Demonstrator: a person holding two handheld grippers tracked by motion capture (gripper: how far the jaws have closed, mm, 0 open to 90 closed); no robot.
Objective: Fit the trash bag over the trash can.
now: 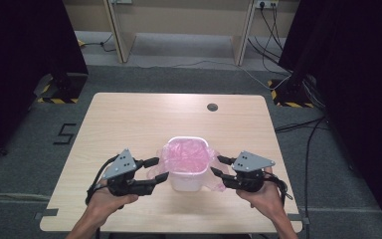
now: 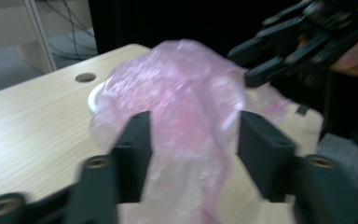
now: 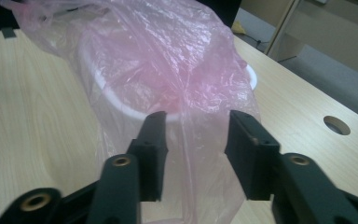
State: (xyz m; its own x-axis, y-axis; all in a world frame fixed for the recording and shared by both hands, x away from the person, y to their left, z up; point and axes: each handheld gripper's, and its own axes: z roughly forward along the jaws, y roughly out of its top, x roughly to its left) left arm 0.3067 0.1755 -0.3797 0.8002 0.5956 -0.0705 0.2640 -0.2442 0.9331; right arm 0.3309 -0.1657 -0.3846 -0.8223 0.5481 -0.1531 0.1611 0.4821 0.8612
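A: Two grippers, one bin. Hard to read: left gripper view is smeared with blur, and the pink plastic bag (image 2: 182,107) covers nearly all of the white bin (image 2: 93,95) there, leaving a sliver of rim. Bag contents can't be made out.

B: Left gripper (image 1: 155,169) state?

A: Jaws parted, a loose fold of the bag lying in the gap. Pads sit clear of the film on both sides, so released, not clenched.

B: Right gripper (image 1: 219,166)?

A: Same story. In its own view the right gripper (image 3: 196,135) stands open with a hanging fold of bag (image 3: 168,60) between the jaws; no pad visibly pinches it. Whether film brushes the inner faces, can't tell.

B: Where's the bin?

A: Near-centre of the wooden table (image 1: 129,114), toward the person's edge, upright, directly between both grippers. Bag (image 1: 186,157) lines the bin (image 1: 185,181) and spills over its rim on both sides, just beside each gripper's tips. Round hole (image 1: 212,106) in the tabletop lies well beyond it.
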